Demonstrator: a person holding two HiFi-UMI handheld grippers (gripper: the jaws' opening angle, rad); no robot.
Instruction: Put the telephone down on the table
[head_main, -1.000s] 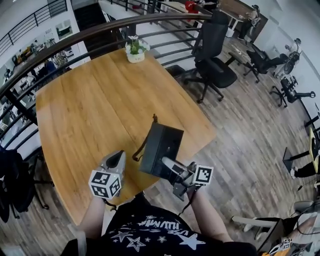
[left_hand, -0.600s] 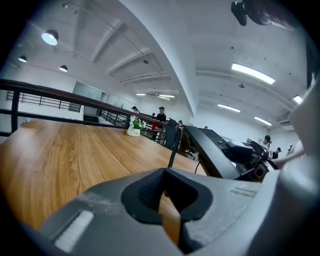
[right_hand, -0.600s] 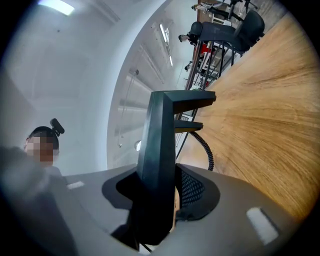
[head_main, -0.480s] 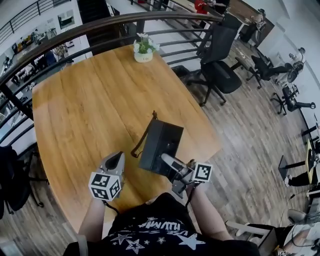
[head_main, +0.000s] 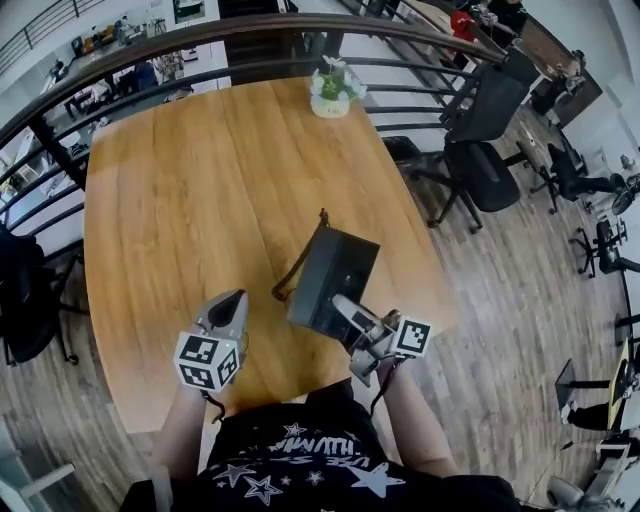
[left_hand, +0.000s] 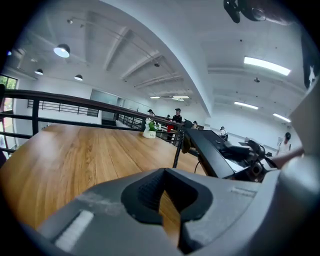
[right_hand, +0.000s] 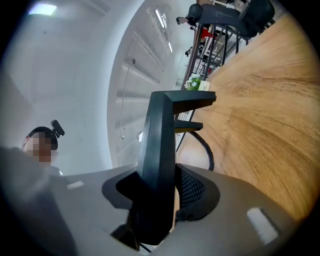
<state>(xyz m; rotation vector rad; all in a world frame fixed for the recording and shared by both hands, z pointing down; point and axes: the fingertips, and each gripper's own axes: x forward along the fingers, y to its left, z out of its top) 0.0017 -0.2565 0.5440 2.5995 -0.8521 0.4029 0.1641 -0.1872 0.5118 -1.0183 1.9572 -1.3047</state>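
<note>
The left gripper (head_main: 233, 300) hangs over the near edge of the table (head_main: 170, 190). It points toward the table's far side and tips slightly down, jaws together with nothing between them. The right gripper (head_main: 338, 300) sits just beside it, nearer the table's right corner and about level, jaws clamped on the telephone (head_main: 330, 265). The left forearm (head_main: 185, 430) and right forearm (head_main: 415, 430) reach in from off the table's near side.

left gripper (left_hand: 165, 172) jaws together over wooden table (left_hand: 75, 155), black telephone (left_hand: 215, 150) at right.
</note>
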